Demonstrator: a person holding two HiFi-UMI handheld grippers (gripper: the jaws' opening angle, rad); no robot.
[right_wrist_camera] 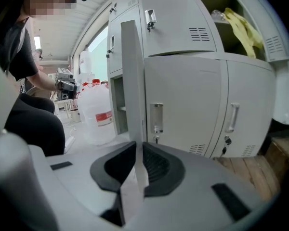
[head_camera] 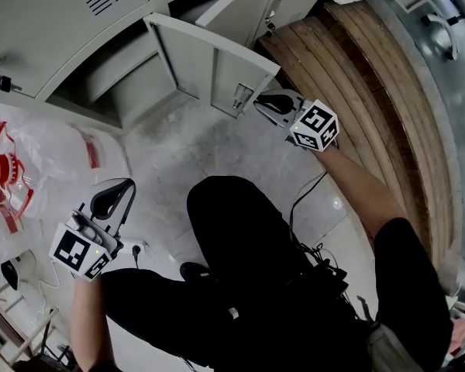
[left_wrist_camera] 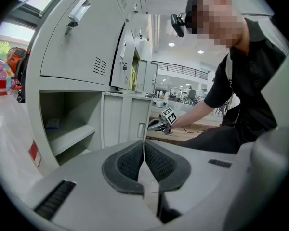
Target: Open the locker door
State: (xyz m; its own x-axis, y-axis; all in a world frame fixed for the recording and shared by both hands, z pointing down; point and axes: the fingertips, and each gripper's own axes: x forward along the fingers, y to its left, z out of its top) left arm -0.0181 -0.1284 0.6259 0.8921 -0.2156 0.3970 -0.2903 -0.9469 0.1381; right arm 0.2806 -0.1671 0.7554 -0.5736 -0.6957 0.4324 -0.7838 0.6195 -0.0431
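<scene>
The grey locker door (head_camera: pixel 209 60) stands swung out from the bottom compartment. My right gripper (head_camera: pixel 265 103) is at the door's free edge, beside the latch plate (head_camera: pixel 241 95). In the right gripper view the door's thin edge (right_wrist_camera: pixel 130 81) runs down between the dark pads (right_wrist_camera: pixel 156 165), and my right gripper (right_wrist_camera: pixel 137 163) is shut on it. My left gripper (head_camera: pixel 115 198) hangs low over the white floor, away from the lockers, shut with nothing in it. In the left gripper view its tips (left_wrist_camera: pixel 144 153) meet, and the open door (left_wrist_camera: pixel 123 121) and the right gripper (left_wrist_camera: pixel 157 125) show beyond.
The open compartment (head_camera: pixel 128 84) holds a shelf. Wooden boards (head_camera: pixel 356 76) lie to the right. Clear plastic bags and red parts (head_camera: pixel 31 157) sit at the left. A large water bottle (right_wrist_camera: pixel 98 114) stands on the floor. A black cable (head_camera: pixel 304 200) trails by the person's knees.
</scene>
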